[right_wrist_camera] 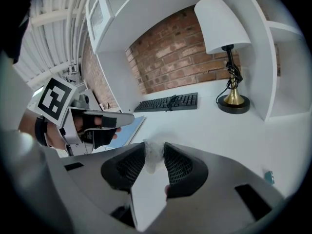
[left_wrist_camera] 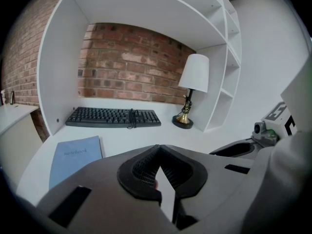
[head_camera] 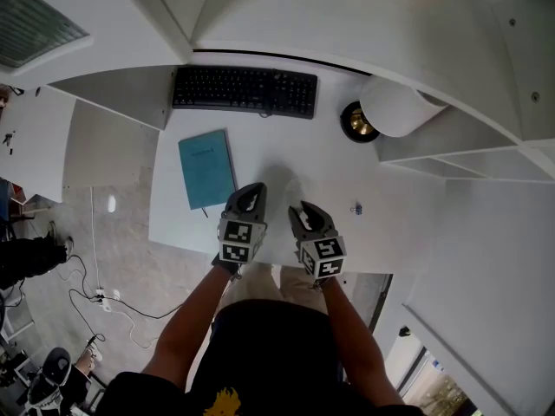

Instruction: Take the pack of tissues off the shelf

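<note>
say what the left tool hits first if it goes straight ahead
Probably the black keyboard; only bare white desk lies before the left tool, though its tilt is hard to judge.

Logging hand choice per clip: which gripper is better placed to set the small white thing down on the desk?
Right. The right gripper pinches the white thing between its jaws above the desk; the left gripper is shut, empty, beside it.

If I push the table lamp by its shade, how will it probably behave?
The lamp would likely tip rather than slide: its wide shade sits high on a thin stem over a small round base. Pushed at the base, it probably slides on the smooth white desk.
</note>
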A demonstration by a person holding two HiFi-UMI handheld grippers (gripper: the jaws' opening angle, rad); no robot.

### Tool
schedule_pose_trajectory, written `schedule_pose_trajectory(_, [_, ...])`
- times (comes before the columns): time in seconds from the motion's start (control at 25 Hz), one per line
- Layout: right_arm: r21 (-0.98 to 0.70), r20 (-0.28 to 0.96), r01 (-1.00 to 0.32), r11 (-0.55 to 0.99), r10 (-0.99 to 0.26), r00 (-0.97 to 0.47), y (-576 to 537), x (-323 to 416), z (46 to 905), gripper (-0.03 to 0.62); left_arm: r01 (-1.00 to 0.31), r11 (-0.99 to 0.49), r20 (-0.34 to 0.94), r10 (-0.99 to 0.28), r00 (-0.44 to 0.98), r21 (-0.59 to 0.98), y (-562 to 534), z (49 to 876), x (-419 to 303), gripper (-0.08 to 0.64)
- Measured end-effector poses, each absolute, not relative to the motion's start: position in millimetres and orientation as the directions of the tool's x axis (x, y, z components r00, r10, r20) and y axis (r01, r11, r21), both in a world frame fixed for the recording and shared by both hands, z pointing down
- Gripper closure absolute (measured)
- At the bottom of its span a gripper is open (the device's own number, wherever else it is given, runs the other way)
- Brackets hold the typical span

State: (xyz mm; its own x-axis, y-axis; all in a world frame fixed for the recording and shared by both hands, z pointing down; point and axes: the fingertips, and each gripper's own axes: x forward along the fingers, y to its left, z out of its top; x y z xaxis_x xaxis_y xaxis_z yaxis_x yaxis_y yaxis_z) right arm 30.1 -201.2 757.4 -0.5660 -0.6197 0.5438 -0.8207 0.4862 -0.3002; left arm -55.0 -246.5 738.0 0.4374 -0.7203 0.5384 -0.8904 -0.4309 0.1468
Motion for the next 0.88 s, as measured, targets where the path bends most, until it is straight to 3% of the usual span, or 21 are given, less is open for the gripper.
schedule_pose_trajectory(0.48, [-0.302, 0.705, -0.866, 0.399, -0.518, -0.484, -176, 39, 799, 0.466, -0.87, -0.468, 0.568, -0.678, 0.466, 0.155, -240, 749, -51, 0.555])
schedule_pose_trajectory(0.88, [-0.313, 0.732, -0.88, 0.357, -0.5, -0.463, -170, 44, 811, 0.469, -0.839, -0.511, 0.591, -0.624, 0.512, 0.188, -232, 761, -41, 0.555])
